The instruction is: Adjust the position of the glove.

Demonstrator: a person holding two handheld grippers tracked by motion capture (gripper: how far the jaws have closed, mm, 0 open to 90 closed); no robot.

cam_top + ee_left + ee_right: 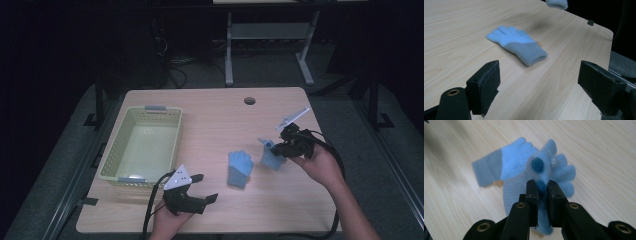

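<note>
The bench (215, 115) fills the middle of the high view, pale wood with a small round hole near its far edge. On its left half, in the left centre of the frame, sits the pale green basket (129, 174), slotted walls, nothing inside it that I can make out.

Right of centre in the high view lies the flat glove (239, 169), light blue with a grey cuff, apart from the basket and apart from both grippers. In the left gripper view the same glove (517, 45) lies in the upper middle, fingers pointing to the upper left.

The second glove (270, 156) hangs in the right gripper (281, 147), just right of the flat one. In the right gripper view the jaws are pressed together on a fold of that blue fabric (541, 175), with most of the glove dangling past them above the bench.

The left gripper (204, 187) sits at the lower middle of the high view, jaws spread wide and holding nothing, aimed toward the flat glove.

Risks, as I judge them: the pinch takes only a thin fold, so the soft knit could slide out on the way to the basket. The dangling part might also catch the basket's rim. The left gripper could push the flat glove along the smooth bench instead of gripping it.
</note>
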